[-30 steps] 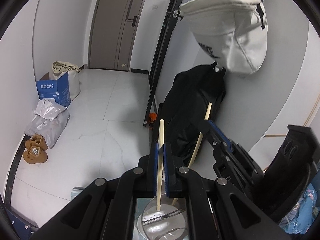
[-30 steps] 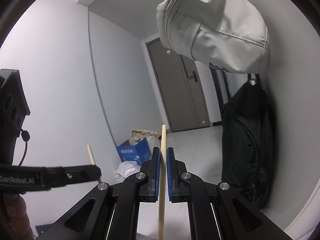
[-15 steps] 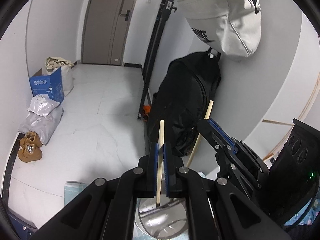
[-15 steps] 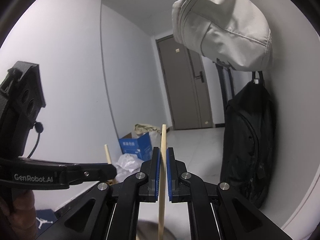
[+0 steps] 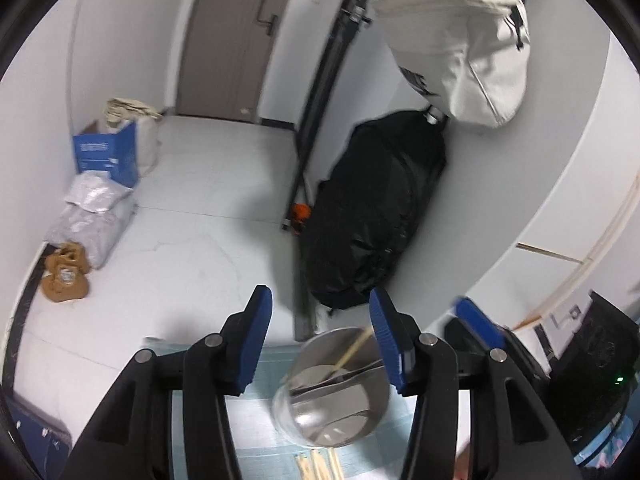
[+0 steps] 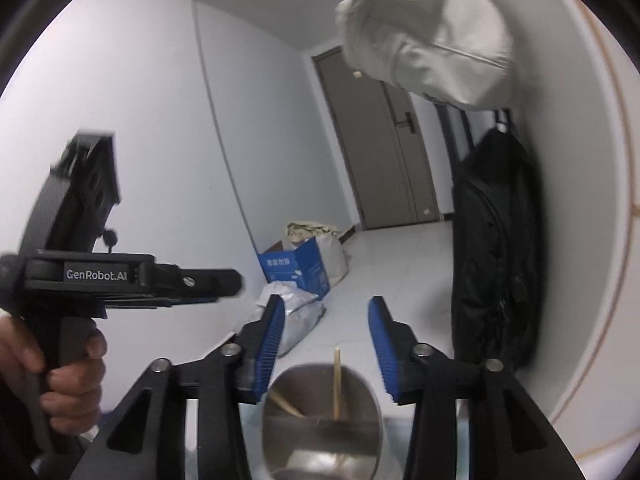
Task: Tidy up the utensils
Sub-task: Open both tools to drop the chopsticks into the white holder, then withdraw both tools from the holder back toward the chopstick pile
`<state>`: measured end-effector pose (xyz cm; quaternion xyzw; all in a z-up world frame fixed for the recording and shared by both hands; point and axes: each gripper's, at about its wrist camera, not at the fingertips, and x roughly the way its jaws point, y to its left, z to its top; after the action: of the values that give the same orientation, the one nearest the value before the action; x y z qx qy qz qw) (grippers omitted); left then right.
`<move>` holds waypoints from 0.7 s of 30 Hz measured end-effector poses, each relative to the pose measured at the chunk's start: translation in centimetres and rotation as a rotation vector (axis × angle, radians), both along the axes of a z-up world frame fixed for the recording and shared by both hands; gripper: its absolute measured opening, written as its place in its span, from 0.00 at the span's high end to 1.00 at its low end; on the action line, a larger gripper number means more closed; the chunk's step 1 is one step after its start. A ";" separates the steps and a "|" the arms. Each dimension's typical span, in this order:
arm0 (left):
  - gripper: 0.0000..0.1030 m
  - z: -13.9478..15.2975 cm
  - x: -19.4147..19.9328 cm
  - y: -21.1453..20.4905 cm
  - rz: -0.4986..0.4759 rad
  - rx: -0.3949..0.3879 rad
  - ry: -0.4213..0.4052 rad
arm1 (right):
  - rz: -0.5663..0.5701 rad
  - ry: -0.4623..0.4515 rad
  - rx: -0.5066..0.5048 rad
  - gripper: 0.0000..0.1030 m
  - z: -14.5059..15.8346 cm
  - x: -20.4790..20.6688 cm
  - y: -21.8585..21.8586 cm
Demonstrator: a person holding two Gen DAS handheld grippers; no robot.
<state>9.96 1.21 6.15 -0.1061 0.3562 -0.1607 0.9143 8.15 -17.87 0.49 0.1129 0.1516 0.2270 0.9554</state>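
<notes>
A steel cup [image 5: 334, 388] stands on a light blue mat [image 5: 264, 416] below both grippers; it also shows in the right wrist view [image 6: 320, 420]. A wooden chopstick [image 5: 352, 354] leans inside it, and the right wrist view shows two chopsticks [image 6: 337, 384] in it. My left gripper [image 5: 320, 344] is open and empty above the cup. My right gripper [image 6: 326, 352] is open and empty above the cup. More chopsticks [image 5: 318, 466] lie on the mat at the bottom edge.
A black backpack [image 5: 376, 216] leans on the wall under a hanging white bag [image 5: 460, 52]. A blue box [image 5: 106, 156], grey parcels [image 5: 92, 216] and brown shoes [image 5: 64, 276] lie on the floor at left. A person's hand holds the left gripper [image 6: 60, 368].
Both grippers have opened and let go of their chopsticks, which now stand in the steel cup. The left view has tilted down toward the cup.
</notes>
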 end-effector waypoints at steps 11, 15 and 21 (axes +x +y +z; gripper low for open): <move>0.43 1.5 -4.7 0.3 0.083 0.045 -0.052 | -0.030 -0.005 0.026 0.29 1.9 -6.6 -1.6; 0.42 1.8 -6.0 0.2 0.093 0.067 -0.067 | -0.053 -0.023 0.026 0.22 2.3 -8.8 -1.7; 0.29 1.4 -8.1 0.4 0.111 0.079 -0.074 | -0.062 -0.030 0.022 0.16 2.3 -11.3 -1.4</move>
<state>1.90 1.63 7.52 -0.0837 0.3218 -0.0995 0.9378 -3.11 -19.31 2.75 0.1244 0.1311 0.2007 0.9628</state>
